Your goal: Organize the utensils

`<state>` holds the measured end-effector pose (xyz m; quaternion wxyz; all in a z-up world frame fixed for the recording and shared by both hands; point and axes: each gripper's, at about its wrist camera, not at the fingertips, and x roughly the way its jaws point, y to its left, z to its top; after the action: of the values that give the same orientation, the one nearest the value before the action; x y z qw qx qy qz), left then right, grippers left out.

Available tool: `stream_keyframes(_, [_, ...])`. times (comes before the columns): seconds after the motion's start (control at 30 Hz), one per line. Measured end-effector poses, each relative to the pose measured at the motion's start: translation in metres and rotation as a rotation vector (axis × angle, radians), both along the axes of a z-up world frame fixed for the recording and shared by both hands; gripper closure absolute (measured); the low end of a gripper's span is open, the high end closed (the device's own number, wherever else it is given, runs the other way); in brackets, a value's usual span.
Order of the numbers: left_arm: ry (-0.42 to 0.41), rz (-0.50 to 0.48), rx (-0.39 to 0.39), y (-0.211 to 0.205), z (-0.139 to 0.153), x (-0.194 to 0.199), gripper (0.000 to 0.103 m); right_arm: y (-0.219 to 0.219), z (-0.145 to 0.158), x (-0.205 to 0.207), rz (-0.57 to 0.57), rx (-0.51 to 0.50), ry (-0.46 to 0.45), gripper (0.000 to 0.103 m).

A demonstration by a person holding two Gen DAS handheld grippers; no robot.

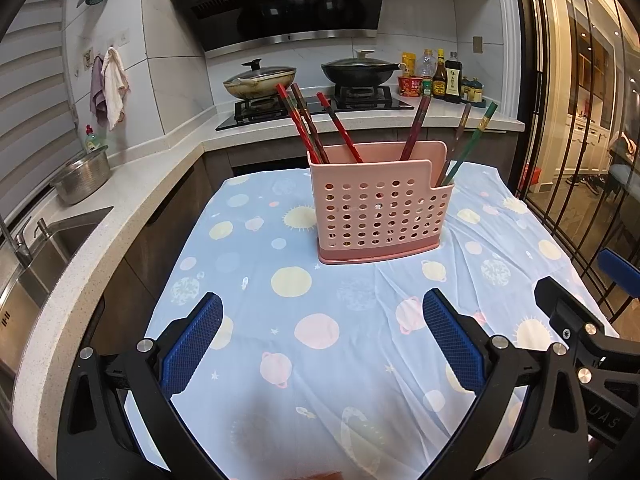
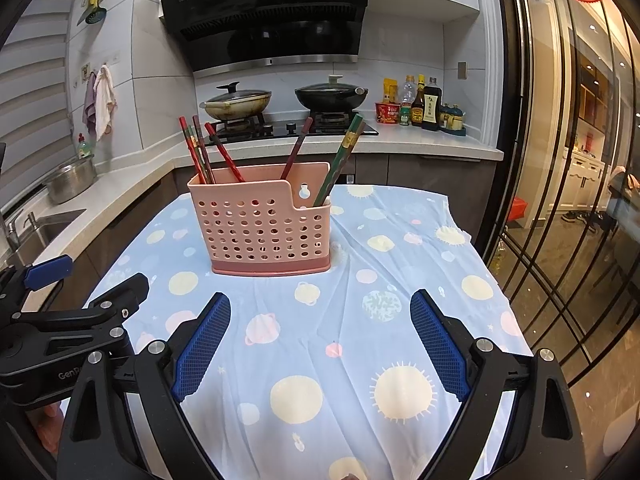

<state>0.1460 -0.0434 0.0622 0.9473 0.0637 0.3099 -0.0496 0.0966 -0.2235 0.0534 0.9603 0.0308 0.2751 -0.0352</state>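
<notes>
A pink perforated utensil holder stands upright on the blue planet-print tablecloth. Several chopsticks lean in it: red ones at its left end, one dark red in the middle, green ones in the lower right compartment. My left gripper is open and empty, well short of the holder. My right gripper is open and empty too, beside the left one, whose body shows in the right wrist view's lower left.
A white counter with a sink and a steel colander runs along the left. Behind the table are a stove with two lidded woks and sauce bottles. Glass doors close the right side.
</notes>
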Motion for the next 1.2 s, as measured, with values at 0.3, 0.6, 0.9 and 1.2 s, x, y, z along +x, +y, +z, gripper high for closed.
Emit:
stream_keyframes(0.3, [0.005, 0.005, -0.011, 0.0008, -0.0022, 0.0002, 0.007, -0.0005, -0.0037, -0.0004, 0.000, 0.000, 0.006, 0.016])
stream_keyframes(0.6, [0.011, 0.010, -0.011, 0.0030, -0.0049, 0.0010, 0.007, 0.0010, -0.0056, -0.0004, 0.002, -0.005, 0.013, 0.016])
stream_keyframes(0.9, [0.011, 0.011, -0.010, 0.0031, -0.0053, 0.0008, 0.007, 0.0016, -0.0057, -0.0006, 0.002, -0.006, 0.014, 0.016])
stream_keyframes(1.2, [0.010, 0.017, -0.005, 0.0043, -0.0061, 0.0012, 0.007, 0.0016, -0.0057, -0.0003, 0.002, -0.007, 0.014, 0.016])
